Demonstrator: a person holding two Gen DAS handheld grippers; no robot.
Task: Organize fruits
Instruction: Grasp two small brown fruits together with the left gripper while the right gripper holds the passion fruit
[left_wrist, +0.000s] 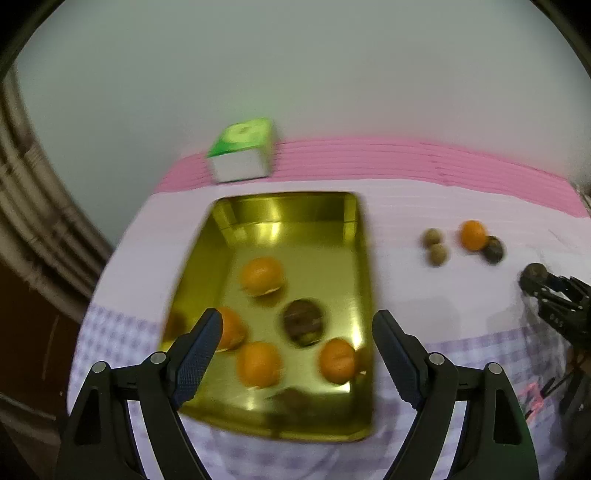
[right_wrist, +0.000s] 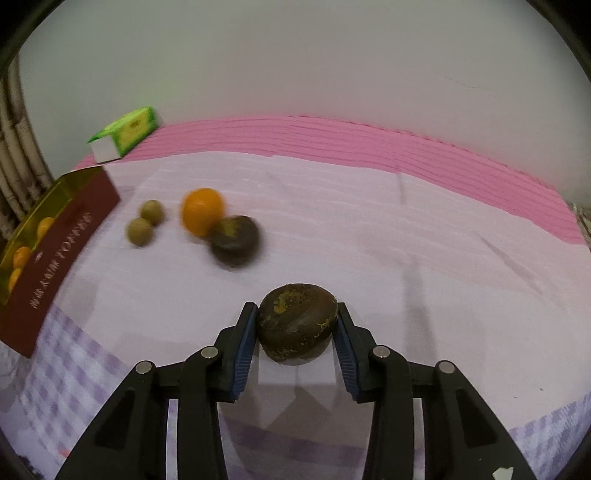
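Right gripper (right_wrist: 297, 326) clamped on a dark brown round fruit (right_wrist: 297, 325), both pads pressed to its sides, just above the pale cloth of the desk (right_wrist: 369, 240). Further out on that cloth: one orange (right_wrist: 202, 210) touching a second dark brown fruit (right_wrist: 234, 240), blurred, plus two small greenish-brown fruits (right_wrist: 146, 221) side by side just to the left. Off at the left edge, the gold-lined tray (right_wrist: 55, 236) with its maroon outer wall and printed lettering, oranges showing inside. Green-and-white box (right_wrist: 125, 134) back on the pink strip near the wall.

Left gripper (left_wrist: 297, 325) spread wide and empty, poised over the gold tray (left_wrist: 365, 258). Inside the tray: four oranges (left_wrist: 262, 276) and one dark brown fruit (left_wrist: 303, 321) among them. Far right of this view, the other gripper's black tip with its dark fruit, blurred.
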